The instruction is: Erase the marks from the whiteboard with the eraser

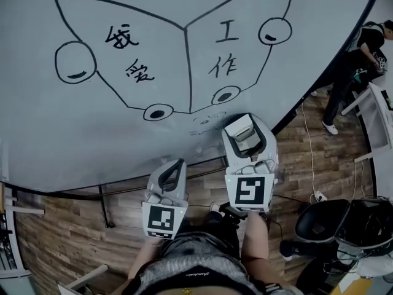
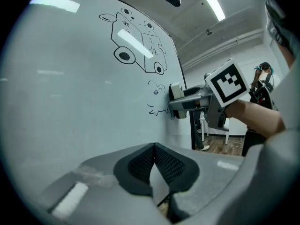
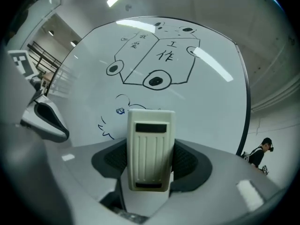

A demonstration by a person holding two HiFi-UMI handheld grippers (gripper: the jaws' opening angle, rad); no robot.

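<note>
Right gripper (image 3: 150, 162): fingers clamped on the cream eraser (image 3: 149, 135), which meets the whiteboard (image 1: 73, 134) beside small scribbles (image 1: 206, 120) below the truck drawing (image 1: 184, 54). Left gripper (image 2: 153, 165): fingers together, empty.

Eraser (image 1: 241, 129), between right gripper (image 1: 243, 134) jaws, against whiteboard (image 1: 49, 121) lower part, under drawing (image 1: 184, 54); left gripper (image 1: 174, 168) near whiteboard's lower edge.
</note>
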